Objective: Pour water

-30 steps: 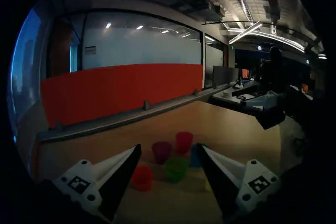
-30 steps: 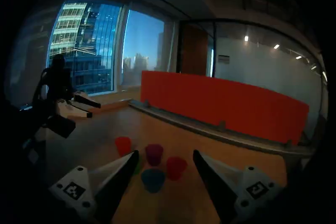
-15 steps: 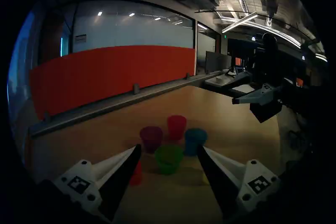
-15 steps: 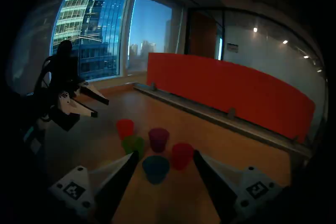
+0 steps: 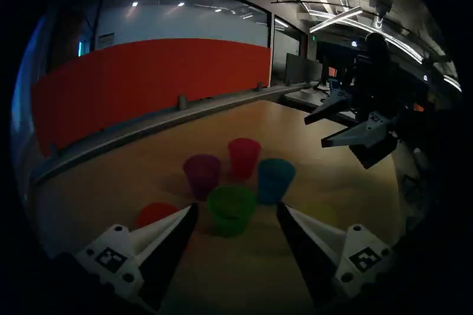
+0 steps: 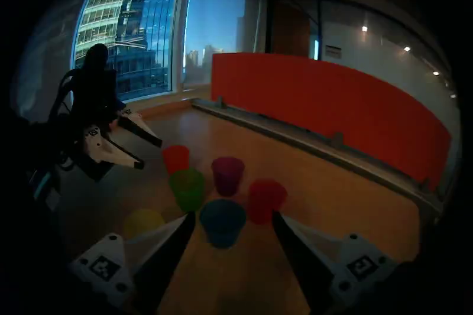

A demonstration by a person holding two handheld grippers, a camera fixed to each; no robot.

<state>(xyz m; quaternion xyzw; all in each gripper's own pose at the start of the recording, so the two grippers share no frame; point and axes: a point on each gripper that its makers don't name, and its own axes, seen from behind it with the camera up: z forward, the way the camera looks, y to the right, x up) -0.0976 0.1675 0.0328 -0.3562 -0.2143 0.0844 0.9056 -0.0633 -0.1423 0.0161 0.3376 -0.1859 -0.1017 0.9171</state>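
Our left hand-held gripper [image 5: 235,206] and right hand-held gripper [image 6: 232,215] gaped empty before the coloured plastic cups [image 5: 244,158]; we judged this the approach, a square grasp next.

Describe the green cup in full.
The green cup is a tapered tumbler, wider at the rim, seemingly translucent plastic. It stands upright, mouth up, on the wooden table, in front of the purple cup and blue cup in the left gripper view. It sits just ahead of the open left tongs, ungripped. Whether it holds water or touches its neighbours cannot be told.
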